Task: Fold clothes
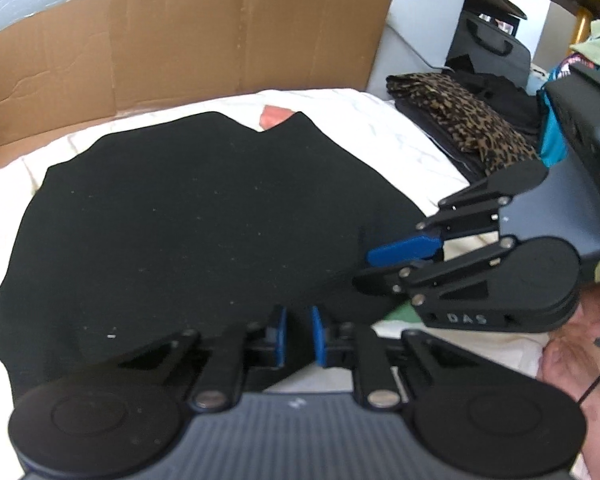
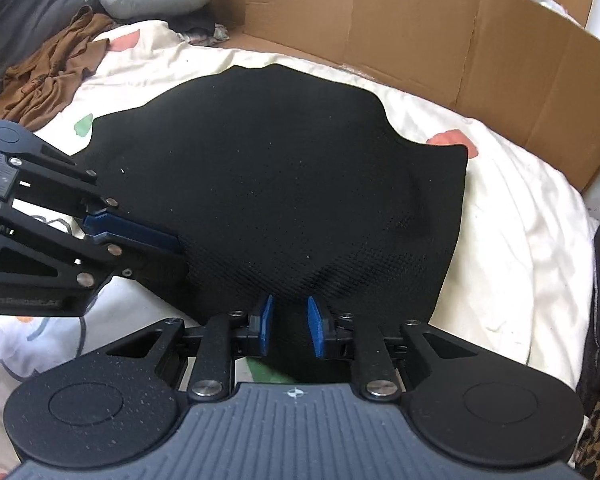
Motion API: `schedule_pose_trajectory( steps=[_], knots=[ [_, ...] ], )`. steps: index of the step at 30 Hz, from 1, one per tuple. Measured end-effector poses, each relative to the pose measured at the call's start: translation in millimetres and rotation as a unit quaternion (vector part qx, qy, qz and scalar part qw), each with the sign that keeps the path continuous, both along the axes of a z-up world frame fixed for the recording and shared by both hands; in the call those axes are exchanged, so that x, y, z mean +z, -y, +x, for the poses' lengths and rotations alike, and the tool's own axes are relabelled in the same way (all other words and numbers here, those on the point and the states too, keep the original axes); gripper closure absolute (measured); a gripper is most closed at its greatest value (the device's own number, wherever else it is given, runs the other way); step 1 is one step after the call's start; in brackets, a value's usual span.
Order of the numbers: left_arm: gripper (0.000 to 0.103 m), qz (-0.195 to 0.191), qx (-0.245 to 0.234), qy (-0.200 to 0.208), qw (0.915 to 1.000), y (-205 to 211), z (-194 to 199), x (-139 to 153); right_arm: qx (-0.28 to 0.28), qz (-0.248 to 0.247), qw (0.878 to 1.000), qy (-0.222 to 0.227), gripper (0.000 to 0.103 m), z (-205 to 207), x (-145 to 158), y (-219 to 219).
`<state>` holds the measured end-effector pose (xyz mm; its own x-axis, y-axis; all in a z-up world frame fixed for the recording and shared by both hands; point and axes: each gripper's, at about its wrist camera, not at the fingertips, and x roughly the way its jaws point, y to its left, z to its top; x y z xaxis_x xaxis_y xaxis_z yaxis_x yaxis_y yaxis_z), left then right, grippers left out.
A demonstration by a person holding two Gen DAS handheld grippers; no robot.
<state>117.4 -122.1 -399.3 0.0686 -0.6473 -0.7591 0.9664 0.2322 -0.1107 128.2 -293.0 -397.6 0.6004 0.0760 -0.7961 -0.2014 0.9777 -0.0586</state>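
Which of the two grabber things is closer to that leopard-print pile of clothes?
Right. The right gripper sits at the black garment's near edge on the side where the leopard-print pile lies. The left gripper is at the same edge, farther from the pile.

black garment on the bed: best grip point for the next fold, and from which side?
Take the black garment by its near hem, one gripper toward each near corner, coming in low from the near side. It lies flat on the white bedsheet, so only the edge offers something to pinch. The left gripper and right gripper already straddle that hem, pads slightly apart.
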Motion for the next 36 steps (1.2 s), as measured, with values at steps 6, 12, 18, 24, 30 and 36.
schedule_pose_trajectory(
  steps=[6,12,18,24,30,36],
  knots=[
    [0.098,0.019,0.006,0.021,0.9996,3,7,-14,0.004,-0.014,1.0,-0.003,0.08,-4,-6,5],
    [0.1,0.031,0.055,0.013,0.9979,-19,36,-13,-0.004,-0.018,1.0,-0.009,0.08,-10,-8,17],
    [0.1,0.043,0.105,0.024,0.9933,-51,62,-8,-0.017,-0.021,1.0,-0.016,0.08,-16,-8,29],
    [0.1,0.047,0.126,0.028,0.9905,-73,69,-3,-0.04,-0.028,0.999,-0.023,0.08,-22,-6,38],
    [0.095,0.059,0.151,0.046,0.9856,-89,74,1,-0.072,-0.008,0.997,-0.028,0.077,-28,1,48],
    [0.095,0.068,0.182,0.041,0.9801,-104,88,-2,-0.1,0.041,0.994,-0.032,0.076,-34,14,55]
  ],
)
